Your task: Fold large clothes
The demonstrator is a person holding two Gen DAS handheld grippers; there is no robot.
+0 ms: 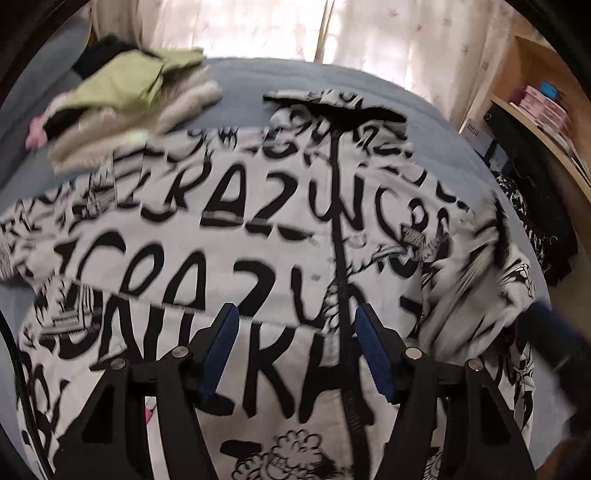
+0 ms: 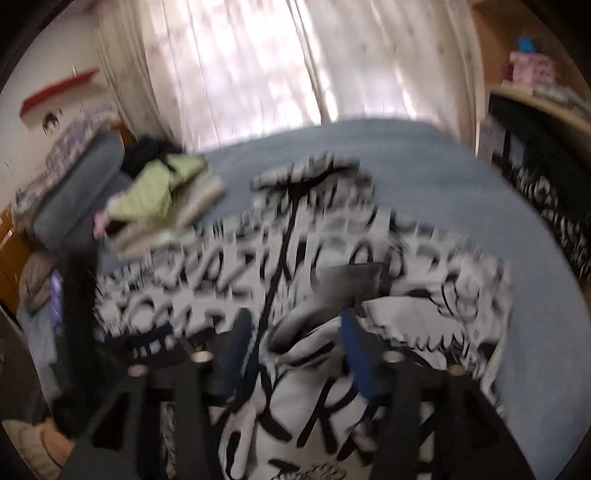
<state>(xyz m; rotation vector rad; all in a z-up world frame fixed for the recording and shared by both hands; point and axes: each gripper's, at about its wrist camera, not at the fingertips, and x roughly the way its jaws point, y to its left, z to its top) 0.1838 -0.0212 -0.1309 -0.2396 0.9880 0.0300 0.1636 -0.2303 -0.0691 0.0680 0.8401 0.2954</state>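
A large white jacket [image 1: 229, 229] with black lettering and a black front zipper lies spread on the blue bed [image 1: 295, 77]. My left gripper [image 1: 295, 317] is open just above its lower front, with nothing between the blue pads. In the blurred right wrist view the same jacket [image 2: 406, 295] lies on the bed [image 2: 424, 177]. My right gripper [image 2: 295, 325] is open over a bunched fold of the jacket near the zipper. The right gripper's dark body [image 1: 554, 339] shows at the right edge of the left wrist view, beside the jacket's right sleeve.
A pile of folded clothes [image 1: 129, 107] with a green one on top sits at the bed's far left; it also shows in the right wrist view [image 2: 162, 206]. A wooden shelf [image 1: 539, 110] stands to the right. Curtains [image 1: 258, 26] hang behind.
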